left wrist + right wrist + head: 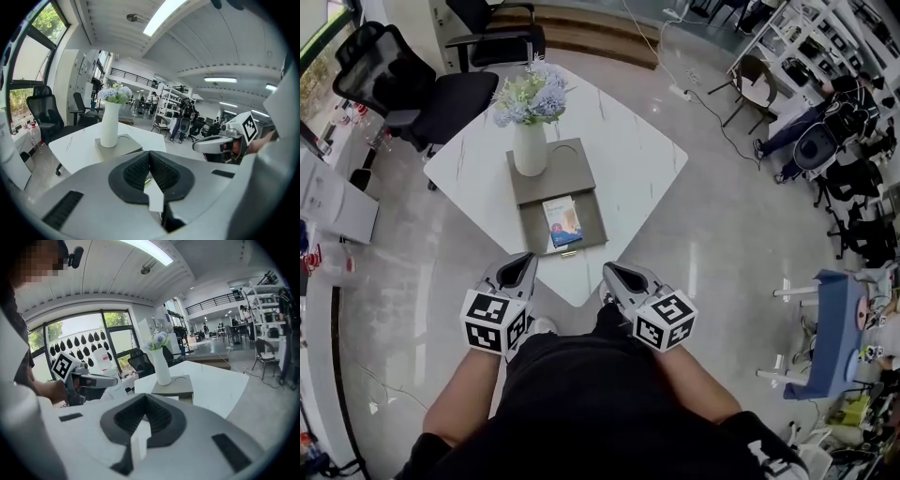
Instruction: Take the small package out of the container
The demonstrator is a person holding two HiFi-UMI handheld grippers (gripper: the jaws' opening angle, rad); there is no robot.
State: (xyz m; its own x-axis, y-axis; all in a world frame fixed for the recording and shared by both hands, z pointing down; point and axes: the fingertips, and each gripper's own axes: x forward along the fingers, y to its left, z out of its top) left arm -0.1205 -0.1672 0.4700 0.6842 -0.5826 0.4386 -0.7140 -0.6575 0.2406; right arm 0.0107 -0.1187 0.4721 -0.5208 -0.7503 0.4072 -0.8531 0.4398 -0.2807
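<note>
The small blue-and-white package (562,221) lies flat in the open drawer of a grey box-shaped container (581,230) on the white table (628,159). A white vase of pale flowers (530,141) stands on the container's top. My left gripper (517,272) and right gripper (622,278) hover side by side at the table's near corner, short of the drawer, both shut and empty. In the left gripper view the left gripper (149,161) points toward the vase (109,124) and container (119,145). The right gripper (144,411) faces the container (180,385) too.
Black office chairs (412,89) stand beyond the table's far left side. A white cabinet (333,202) sits at the left, and a blue stand (825,328) at the right. Cables run over the glossy floor (712,234). Shelving and seated people are far right.
</note>
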